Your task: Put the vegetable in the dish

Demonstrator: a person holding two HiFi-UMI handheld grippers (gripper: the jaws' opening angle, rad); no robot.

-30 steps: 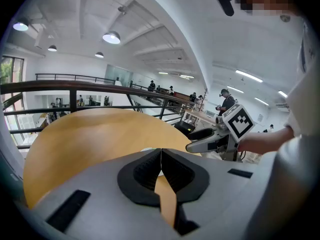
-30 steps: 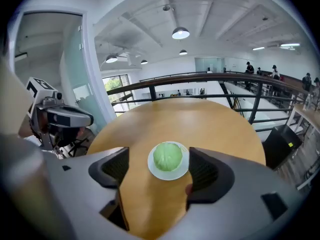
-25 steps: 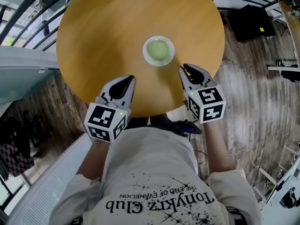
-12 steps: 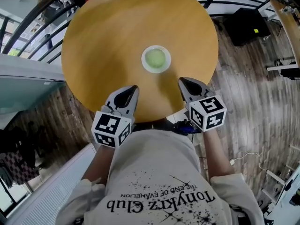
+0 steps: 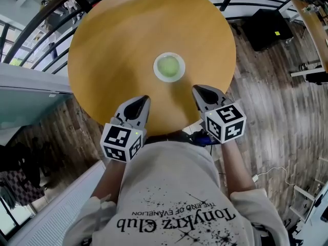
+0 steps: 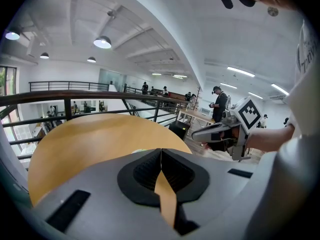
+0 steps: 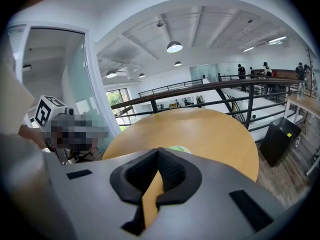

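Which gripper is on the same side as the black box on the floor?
The right gripper: the black box sits off its side of the table; the left gripper is opposite.

Only readable text is on the person's shirt (image 5: 169, 188), lower centre of the head view and upside down in frame. The large line reads "TonyKrz Club". The smaller line above it reads "THE END OF EVANELION". The cubes on the left gripper (image 5: 143, 99) and right gripper (image 5: 197, 89) carry black-and-white square code markers, no letters. Nothing else is legible.
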